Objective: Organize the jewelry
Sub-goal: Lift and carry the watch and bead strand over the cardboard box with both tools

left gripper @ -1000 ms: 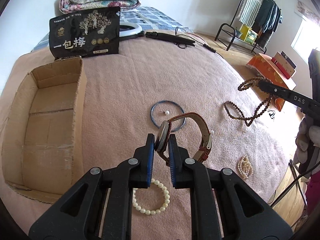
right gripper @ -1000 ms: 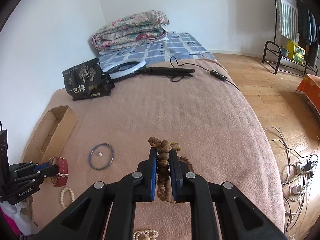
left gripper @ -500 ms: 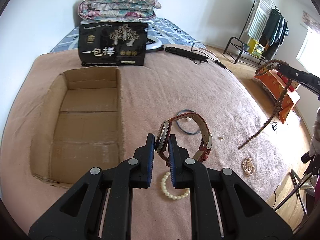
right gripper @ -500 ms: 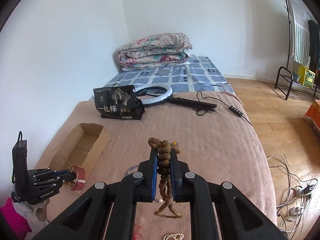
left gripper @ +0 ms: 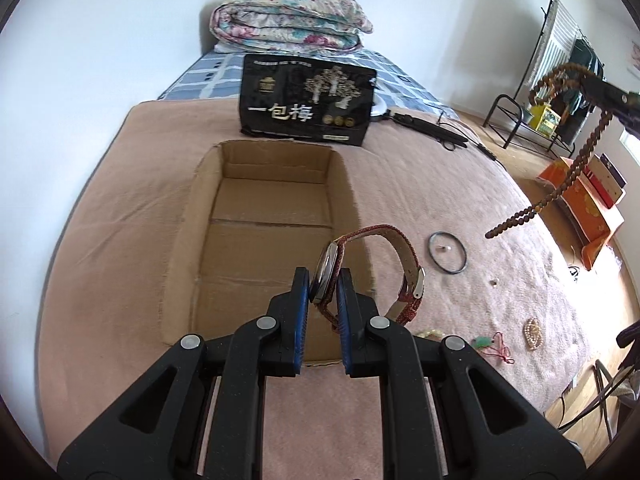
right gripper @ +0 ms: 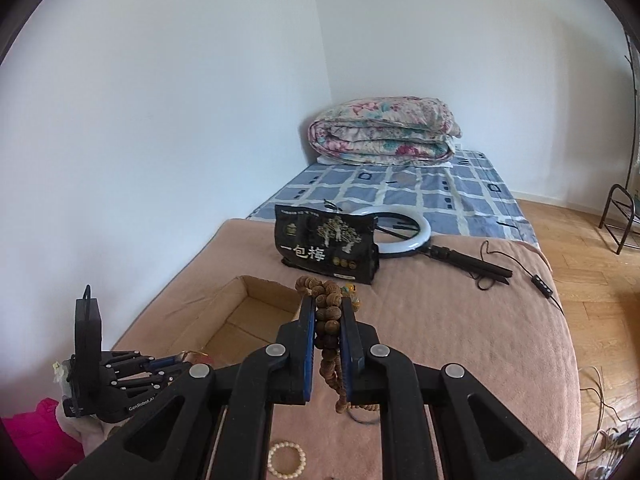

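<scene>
From the left wrist view, the left tool (left gripper: 323, 280) is pinching a wristwatch (left gripper: 372, 272) by its case, the pads clamped on the edge of the dial while the red woven strap is looping out to the right and hanging free. The watch is hovering right over the near right corner of the open cardboard box (left gripper: 208, 200), which is sitting empty on the pink blanket (left gripper: 400, 184) of the bed. A blue bangle (left gripper: 447, 251), a small pearl cluster (left gripper: 533, 333) and a green charm on red cord (left gripper: 492, 346) are lying loose on the blanket to the right. The risk I am seeing: the grip is on a thin, smooth case edge, so the watch could be twisting out, or dropping onto the box wall and outside if let go here. The tool is tilting steeply downward toward the box. From the right wrist view, the right tool (right gripper: 328, 312) is clamped together on a wooden bead strand (right gripper: 329, 320), held high above the bed with the long tail dangling; that tail could be swinging and catching on the box rim. This tool is pointing down more gently, toward the box and the black snack bag (right gripper: 326, 250). A pearl bracelet (right gripper: 286, 460) is lying below.
</scene>
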Demonstrator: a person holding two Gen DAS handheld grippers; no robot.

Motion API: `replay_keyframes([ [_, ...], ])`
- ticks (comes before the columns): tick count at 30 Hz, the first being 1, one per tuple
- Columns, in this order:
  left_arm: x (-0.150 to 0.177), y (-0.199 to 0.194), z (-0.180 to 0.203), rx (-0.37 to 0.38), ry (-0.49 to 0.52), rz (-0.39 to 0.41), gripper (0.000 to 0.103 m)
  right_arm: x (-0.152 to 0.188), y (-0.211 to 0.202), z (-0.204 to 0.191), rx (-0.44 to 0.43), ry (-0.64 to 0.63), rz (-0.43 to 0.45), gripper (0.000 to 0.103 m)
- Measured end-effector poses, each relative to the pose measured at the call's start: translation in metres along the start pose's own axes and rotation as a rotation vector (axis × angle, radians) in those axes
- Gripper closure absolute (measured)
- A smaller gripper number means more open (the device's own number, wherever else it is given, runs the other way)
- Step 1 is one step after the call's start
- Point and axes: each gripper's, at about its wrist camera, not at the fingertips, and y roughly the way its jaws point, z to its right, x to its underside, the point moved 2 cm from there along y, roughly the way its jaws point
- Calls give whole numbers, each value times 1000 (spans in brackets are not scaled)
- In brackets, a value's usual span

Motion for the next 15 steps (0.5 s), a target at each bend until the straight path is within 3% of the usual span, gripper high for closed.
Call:
replay_keyframes([
  [15,7,12,-53,-56,-32,-22,91,-21,81,-90,-136,-99,-51,94],
])
